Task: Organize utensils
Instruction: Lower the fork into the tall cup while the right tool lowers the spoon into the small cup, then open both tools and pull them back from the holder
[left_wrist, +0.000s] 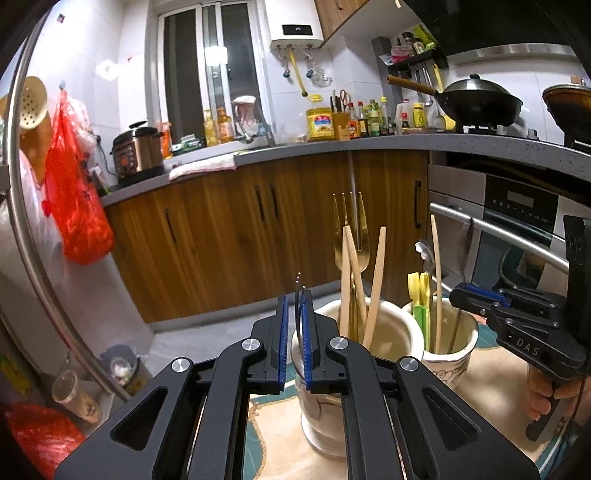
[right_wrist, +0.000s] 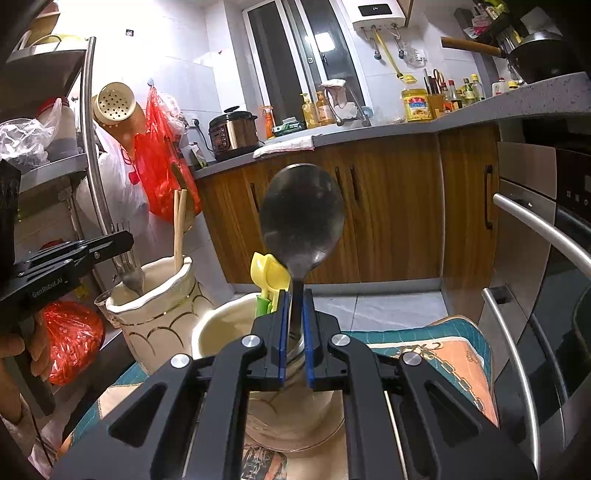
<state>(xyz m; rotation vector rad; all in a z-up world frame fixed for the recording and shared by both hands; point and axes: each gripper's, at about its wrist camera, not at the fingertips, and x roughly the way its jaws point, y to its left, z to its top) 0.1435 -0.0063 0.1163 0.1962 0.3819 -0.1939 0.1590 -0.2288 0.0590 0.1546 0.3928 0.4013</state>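
Two cream ceramic holders stand on a patterned mat. In the left wrist view my left gripper (left_wrist: 294, 317) is shut on a steel fork (left_wrist: 298, 295), seen edge-on, above the rim of the left holder (left_wrist: 399, 328), which holds wooden chopsticks (left_wrist: 375, 284) and a gold fork (left_wrist: 351, 236). The right holder (left_wrist: 461, 332) holds yellow-green plastic spoons (left_wrist: 419, 295) and a chopstick. In the right wrist view my right gripper (right_wrist: 295, 317) is shut on the handle of a large steel spoon (right_wrist: 301, 218), bowl up, above the right holder (right_wrist: 221, 325). The left gripper (right_wrist: 74, 254) holds the fork (right_wrist: 127, 266) over the left holder (right_wrist: 155, 306).
The mat (right_wrist: 443, 354) lies on a small table. Wooden cabinets (left_wrist: 229, 236) and a grey counter (left_wrist: 332, 147) run behind. An oven (left_wrist: 517, 221) stands at the right. A metal rack (right_wrist: 88, 147) and red bags (right_wrist: 162, 166) are at the left.
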